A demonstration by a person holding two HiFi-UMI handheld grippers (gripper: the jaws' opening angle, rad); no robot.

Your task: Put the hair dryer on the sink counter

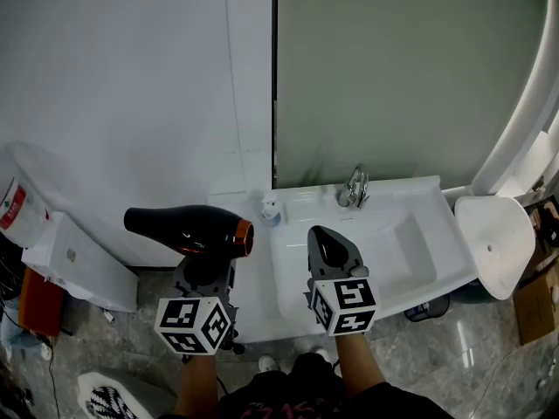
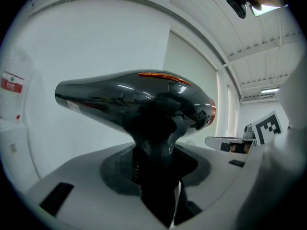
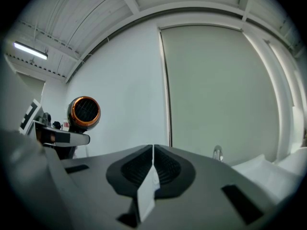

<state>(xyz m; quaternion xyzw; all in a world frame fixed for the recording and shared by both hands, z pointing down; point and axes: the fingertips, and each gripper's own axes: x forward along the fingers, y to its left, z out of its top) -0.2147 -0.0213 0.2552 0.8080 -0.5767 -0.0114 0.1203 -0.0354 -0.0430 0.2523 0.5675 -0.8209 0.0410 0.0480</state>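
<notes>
Carrying step: left gripper (image 1: 204,274) clamps the hair dryer (image 1: 187,230) by its handle; right gripper (image 1: 331,250) is closed, empty. Next, I'd lower it onto the bench (image 1: 254,297).

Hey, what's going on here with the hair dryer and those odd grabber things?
A person stands at a white sink with a two-jaw gripper in each hand. The left gripper is clamped on the handle of a black hair dryer with an orange ring, holding it up in the air by the left end of the counter, nozzle pointing left. The right gripper is shut and empty, over the sink. The dryer is not yet set down.
</notes>
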